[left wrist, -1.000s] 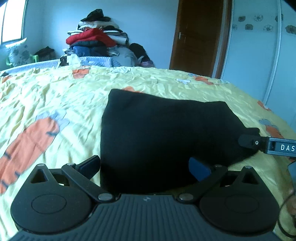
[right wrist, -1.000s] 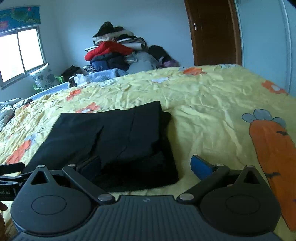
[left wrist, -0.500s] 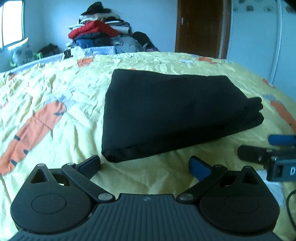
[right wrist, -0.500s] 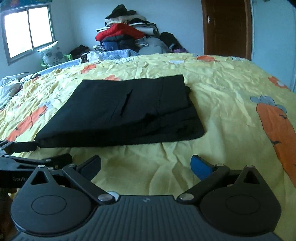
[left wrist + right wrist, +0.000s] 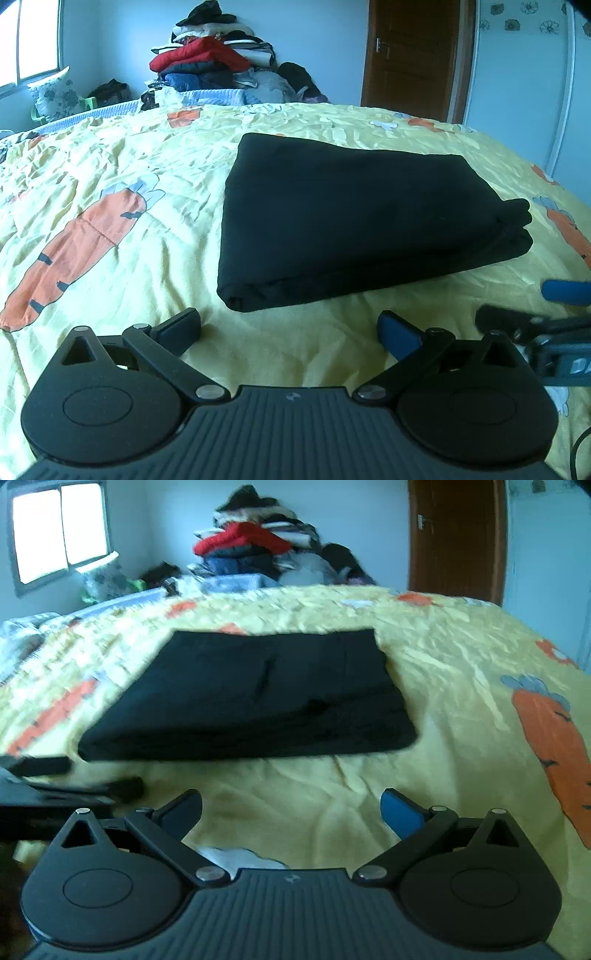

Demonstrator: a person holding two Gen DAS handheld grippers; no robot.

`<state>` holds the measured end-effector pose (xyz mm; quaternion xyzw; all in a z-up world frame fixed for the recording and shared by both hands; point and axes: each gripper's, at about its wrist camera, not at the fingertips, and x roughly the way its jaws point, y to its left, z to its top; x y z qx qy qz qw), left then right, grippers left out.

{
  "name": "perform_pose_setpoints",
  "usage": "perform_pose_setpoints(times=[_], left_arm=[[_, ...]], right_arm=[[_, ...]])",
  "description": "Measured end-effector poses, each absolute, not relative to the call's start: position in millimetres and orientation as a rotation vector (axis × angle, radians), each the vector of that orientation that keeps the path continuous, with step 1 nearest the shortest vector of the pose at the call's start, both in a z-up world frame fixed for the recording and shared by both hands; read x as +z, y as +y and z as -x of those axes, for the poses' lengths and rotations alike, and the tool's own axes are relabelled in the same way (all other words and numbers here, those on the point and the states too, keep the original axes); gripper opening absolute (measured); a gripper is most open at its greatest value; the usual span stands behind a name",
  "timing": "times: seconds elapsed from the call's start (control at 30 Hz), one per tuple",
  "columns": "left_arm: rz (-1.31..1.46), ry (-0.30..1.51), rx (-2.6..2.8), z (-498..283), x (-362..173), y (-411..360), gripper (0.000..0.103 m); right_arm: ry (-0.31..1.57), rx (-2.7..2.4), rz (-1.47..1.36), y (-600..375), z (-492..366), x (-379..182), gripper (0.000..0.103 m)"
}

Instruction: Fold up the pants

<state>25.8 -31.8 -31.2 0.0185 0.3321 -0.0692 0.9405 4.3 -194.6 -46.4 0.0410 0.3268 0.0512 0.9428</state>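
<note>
The black pants (image 5: 354, 218) lie folded in a flat rectangle on the yellow carrot-print bedspread (image 5: 110, 184). They also show in the right wrist view (image 5: 255, 698). My left gripper (image 5: 290, 328) is open and empty, a little short of the near edge of the pants. My right gripper (image 5: 291, 810) is open and empty, also short of the near edge. The right gripper shows at the right edge of the left wrist view (image 5: 532, 306). The left gripper shows blurred at the left edge of the right wrist view (image 5: 74, 775).
A pile of clothes (image 5: 214, 62) stands past the far side of the bed. A brown door (image 5: 410, 55) and a white wardrobe (image 5: 524, 85) are at the back right. A window (image 5: 59, 528) is at the back left.
Both grippers have pulled back from the pants towards the near side of the bed. A second ago they were right at the pants' near edge; now bare bedspread lies between them and the pants.
</note>
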Motion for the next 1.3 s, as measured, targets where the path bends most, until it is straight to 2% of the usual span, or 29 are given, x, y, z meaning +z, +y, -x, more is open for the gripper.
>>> perform_pose_setpoints(times=[0.27, 1.3], left_arm=[[-0.042, 0.678, -0.14, -26.5, -31.4, -32.5, 0.103], [-0.043, 0.679, -0.139, -26.6, -31.1, -33.3, 0.103]], right_arm=[[0.664, 0.09, -0.01, -185.7, -4.0, -51.2, 0.103], [0.664, 0.092, -0.011, -186.7, -5.1, -51.7, 0.103]])
